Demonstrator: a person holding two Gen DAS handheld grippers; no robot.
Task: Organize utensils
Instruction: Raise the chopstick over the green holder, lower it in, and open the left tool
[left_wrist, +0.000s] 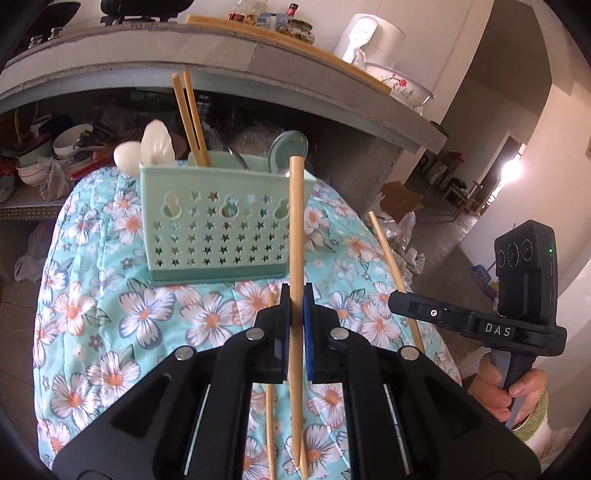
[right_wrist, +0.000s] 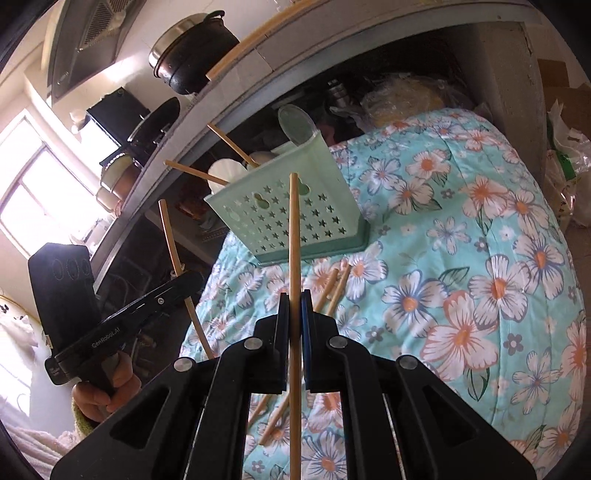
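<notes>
Both grippers are each pinching a single chopstick right now. The left gripper (left_wrist: 295, 310) is squeezing its fingers (left_wrist: 283, 325) nearly closed on a wooden chopstick (left_wrist: 296, 221), which is standing roughly upright between the pads, with its top end sitting in front of the right edge of the green basket (left_wrist: 214, 221). The right gripper (right_wrist: 294, 317) is doing the same thing: its fingers (right_wrist: 283, 332) are clamping a thinner chopstick (right_wrist: 294, 240) that's pointing up, and its tip is overlapping the basket's front wall in the right wrist view.

The basket is sitting on a flowery turquoise quilt (left_wrist: 110, 295) covering the surface, toward the far edge near a grey concrete shelf (left_wrist: 147, 62). It's got star-shaped cutouts and is already holding a pair of chopsticks (left_wrist: 190, 118) leaning up and to the left, a white spoon (left_wrist: 157, 142), a green spoon (left_wrist: 286, 147) and what's looking like a metal utensil between them, though that one's mostly hidden.

More loose chopsticks are lying on the quilt: a couple (right_wrist: 334, 291) just in front of the basket behind the right gripper, and one (left_wrist: 270, 406) running under the left gripper.

From the left wrist view the right gripper is hovering off to the right, well apart from the basket, with its chopstick sticking up diagonally above it.
</notes>
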